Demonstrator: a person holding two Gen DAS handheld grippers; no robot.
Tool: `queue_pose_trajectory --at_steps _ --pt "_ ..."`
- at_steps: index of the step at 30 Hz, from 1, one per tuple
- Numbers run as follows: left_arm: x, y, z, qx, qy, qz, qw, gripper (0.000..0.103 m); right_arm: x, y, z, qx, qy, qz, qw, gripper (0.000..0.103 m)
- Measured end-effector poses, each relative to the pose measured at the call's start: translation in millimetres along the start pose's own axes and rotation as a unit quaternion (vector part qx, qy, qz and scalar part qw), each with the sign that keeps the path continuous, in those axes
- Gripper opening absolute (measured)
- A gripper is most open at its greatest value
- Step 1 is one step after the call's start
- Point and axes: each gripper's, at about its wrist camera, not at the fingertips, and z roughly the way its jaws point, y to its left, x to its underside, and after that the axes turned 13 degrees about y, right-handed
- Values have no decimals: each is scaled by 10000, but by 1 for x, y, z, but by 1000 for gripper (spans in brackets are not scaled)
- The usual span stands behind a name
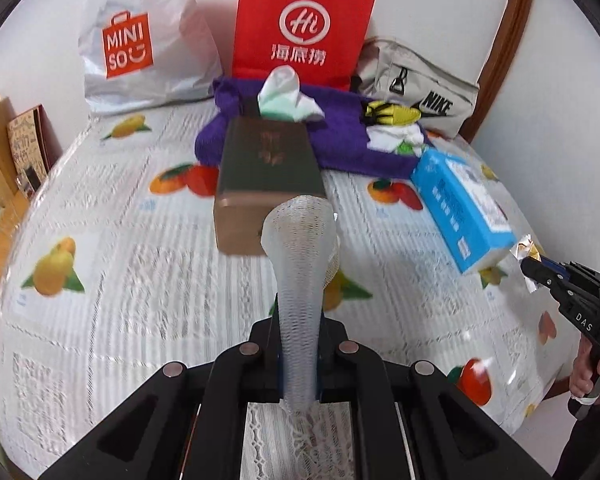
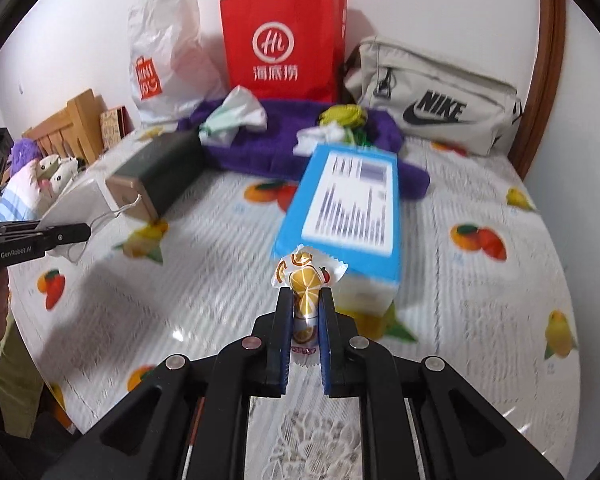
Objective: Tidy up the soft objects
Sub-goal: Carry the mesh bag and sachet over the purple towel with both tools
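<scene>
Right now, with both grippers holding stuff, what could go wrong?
The left gripper pinches only the bottom of the white foam net sleeve, so the floppy top might bump the brown tissue box. The right gripper squeezes a shiny snack packet, which might slip or get crushed. It also sits close to the blue box.

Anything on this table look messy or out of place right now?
Mainly the back: crumpled tissue and white scraps lie loose on the rumpled purple cloth. The blue box sits askew, overlapping the cloth.
</scene>
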Motion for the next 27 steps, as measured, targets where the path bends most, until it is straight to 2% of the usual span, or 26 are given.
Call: queue_pose_trajectory --at_steps 10,17,27 --pt "-35 -9 -22 -52 -288 114 9995 9 -44 -2 -10 -1 -240 -57 9997 12" --pt "-57 -14 -27 -105 -370 204 9991 9 -74 -9 -12 -186 -373 14 9991 12" --pt "-91 -13 -24 -149 -417 252 9987 9 -111 -20 3 -444 -293 159 9985 12"
